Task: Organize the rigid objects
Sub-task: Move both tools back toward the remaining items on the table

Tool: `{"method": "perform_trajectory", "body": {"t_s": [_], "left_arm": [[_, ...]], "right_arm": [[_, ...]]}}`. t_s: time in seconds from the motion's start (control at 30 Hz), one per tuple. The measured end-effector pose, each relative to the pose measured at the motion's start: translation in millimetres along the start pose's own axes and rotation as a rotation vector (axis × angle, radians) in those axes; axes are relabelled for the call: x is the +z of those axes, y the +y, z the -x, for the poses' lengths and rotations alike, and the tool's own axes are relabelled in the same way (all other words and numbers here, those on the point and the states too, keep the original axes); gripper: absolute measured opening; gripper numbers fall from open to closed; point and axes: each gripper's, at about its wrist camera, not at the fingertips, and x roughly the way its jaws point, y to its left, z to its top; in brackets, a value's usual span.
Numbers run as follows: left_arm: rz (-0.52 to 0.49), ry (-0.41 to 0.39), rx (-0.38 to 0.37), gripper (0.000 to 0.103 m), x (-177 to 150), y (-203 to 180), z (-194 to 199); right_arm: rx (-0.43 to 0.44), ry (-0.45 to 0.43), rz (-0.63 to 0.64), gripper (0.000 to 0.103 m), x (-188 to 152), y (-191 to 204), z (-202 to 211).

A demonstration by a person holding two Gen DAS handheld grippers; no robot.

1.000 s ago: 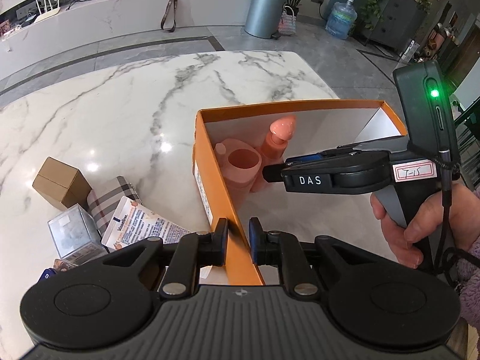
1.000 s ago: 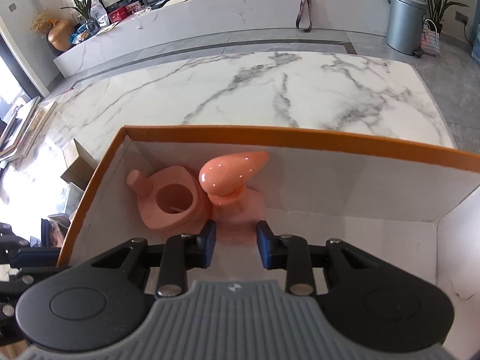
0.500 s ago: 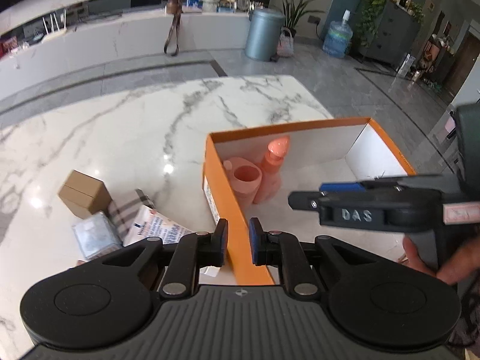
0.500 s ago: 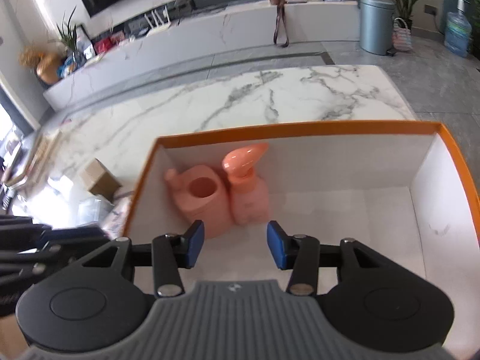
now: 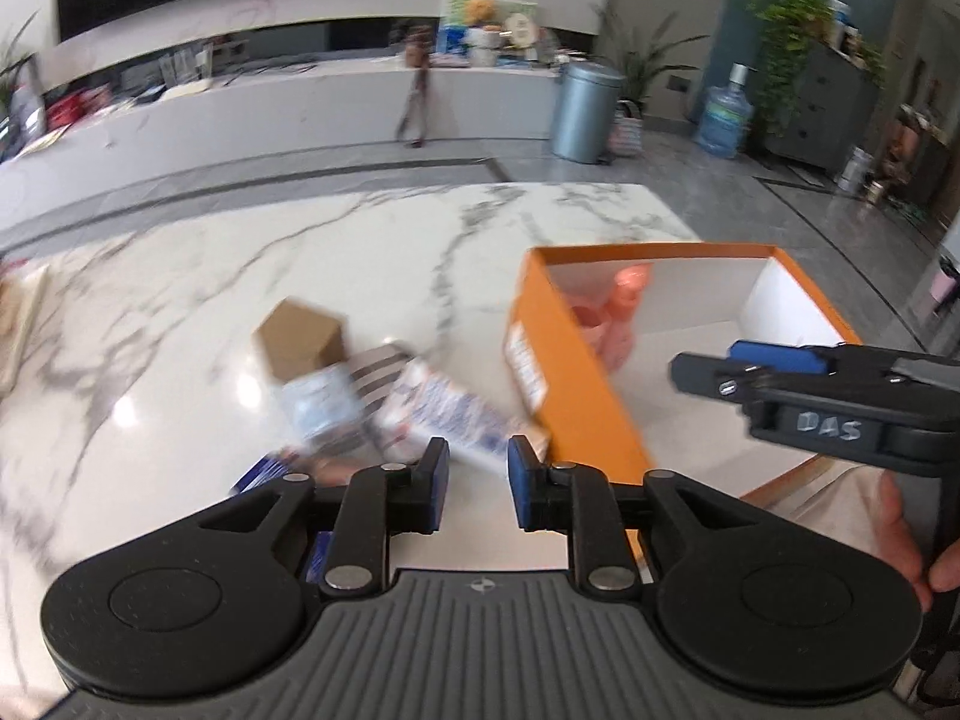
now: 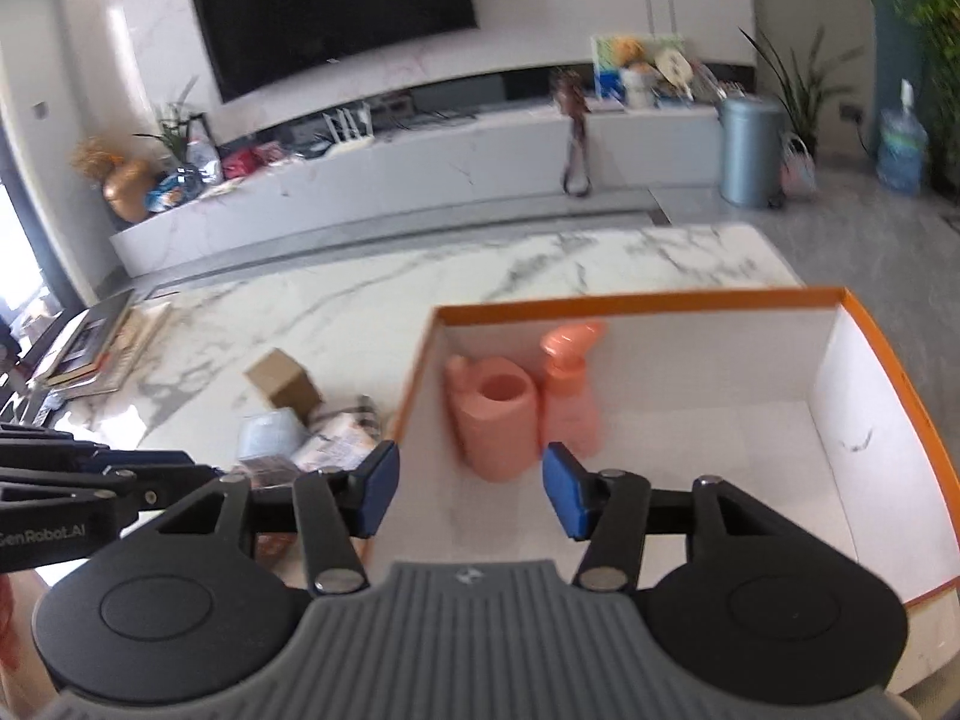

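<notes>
My left claw (image 5: 471, 483) has just been opening, blue pads parted on nothing, now clear of the orange box (image 5: 576, 384) wall it pinched earlier. My right claw (image 6: 465, 495) has also been widening, empty, pulled back above the box. In the box's far-left corner stand a glossy pink cup (image 6: 495, 417) and pump bottle (image 6: 567, 390), touching. Cartons (image 5: 312, 372) crowd the marble table (image 5: 240, 276) beside it.
</notes>
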Motion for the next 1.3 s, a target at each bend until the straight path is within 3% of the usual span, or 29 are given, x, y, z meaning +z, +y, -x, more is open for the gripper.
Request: {"method": "perform_trajectory", "body": {"t_s": [0.2, 0.4, 0.6, 0.77, 0.93, 1.07, 1.3], "left_arm": [[0.037, 0.077, 0.020, 0.026, -24.6, 36.6, 21.9], [0.025, 0.182, 0.003, 0.026, -53.0, 61.1, 24.0], [0.003, 0.218, -0.022, 0.029, -68.5, 74.6, 18.1], [-0.004, 0.217, -0.037, 0.030, -72.6, 79.3, 9.9], [0.117, 0.166, -0.046, 0.031, -62.2, 95.6, 0.5], [0.259, 0.139, -0.049, 0.051, -48.4, 112.2, -17.2], [0.450, 0.175, -0.032, 0.054, -38.8, 138.4, -60.9]], "right_arm": [[0.115, -0.007, 0.034, 0.055, -7.4, 30.1, 11.6], [0.237, 0.059, 0.148, 0.047, -25.8, 76.5, 11.2], [0.264, 0.203, 0.250, 0.045, -53.3, 111.8, -9.2], [0.218, 0.298, 0.258, 0.043, -66.3, 121.3, -30.5], [0.169, 0.317, 0.225, 0.036, -62.6, 119.7, -42.1], [0.151, 0.316, 0.218, 0.035, -54.7, 123.9, -56.1], [0.107, 0.300, 0.218, 0.035, -30.9, 130.7, -89.9]]}}
